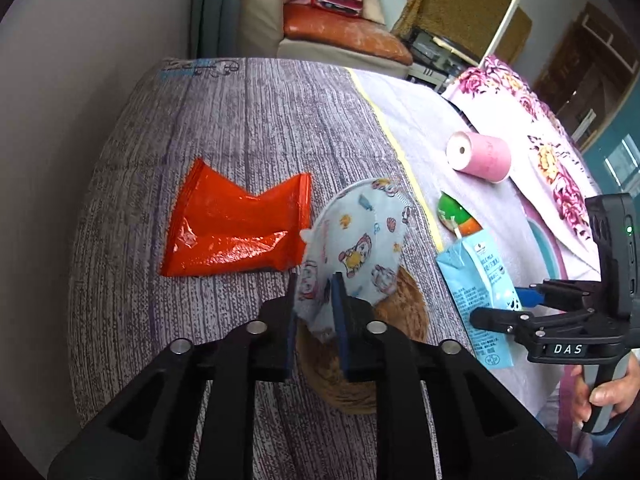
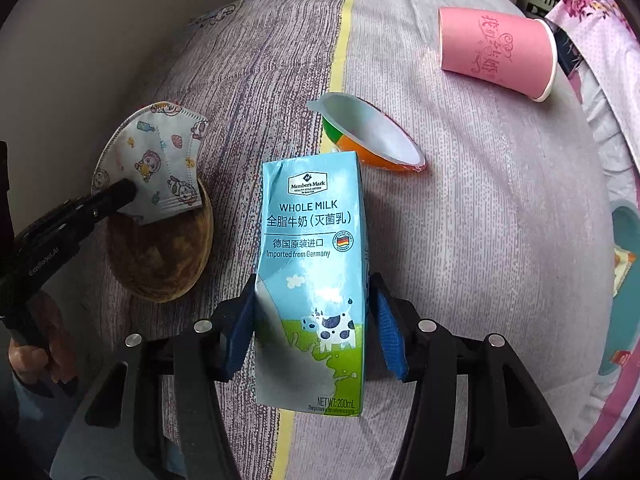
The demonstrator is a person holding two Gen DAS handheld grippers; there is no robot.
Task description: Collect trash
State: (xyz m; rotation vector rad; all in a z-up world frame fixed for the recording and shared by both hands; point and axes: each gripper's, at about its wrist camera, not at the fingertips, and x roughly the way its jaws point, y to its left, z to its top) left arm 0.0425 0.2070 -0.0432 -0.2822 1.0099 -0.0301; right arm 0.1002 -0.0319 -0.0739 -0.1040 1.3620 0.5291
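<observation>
Foam-padded black jaws of the left gripper [image 1: 316,300] stand a little apart around the lower edge of a folded face mask [image 1: 360,240]; the soft fabric sits between the blue pads, and the frames do not settle whether the pads press it. The mask is a pale, curved shell printed with small cartoon figures, with stitched seams, and it hangs over a round wooden bowl [image 2: 168,252] with a rough brown grain. Left of the mask lies a crinkled, glossy orange-red wrapper [image 1: 236,228], flat on the cloth with a notch in its top edge.

The right gripper [image 2: 316,320] straddles a light blue milk carton [image 2: 312,280], a smooth rectangular box printed with a spotted cow and green grass. One ribbed blue pad lies against the carton's left side; the other stands just off its right side, so the jaws are not clamped on it. Just beyond the carton's top sits a small plastic cup [image 2: 368,136] tipped on its side, orange and green outside, white inside. Farther off a pink paper cup [image 2: 496,52] lies on its side, its rolled white rim pointing right.

Everything rests on a table cover [image 2: 480,220] of grey-purple streaked cloth with a yellow stripe. A floral blanket [image 1: 552,160] lies along its far right edge.
</observation>
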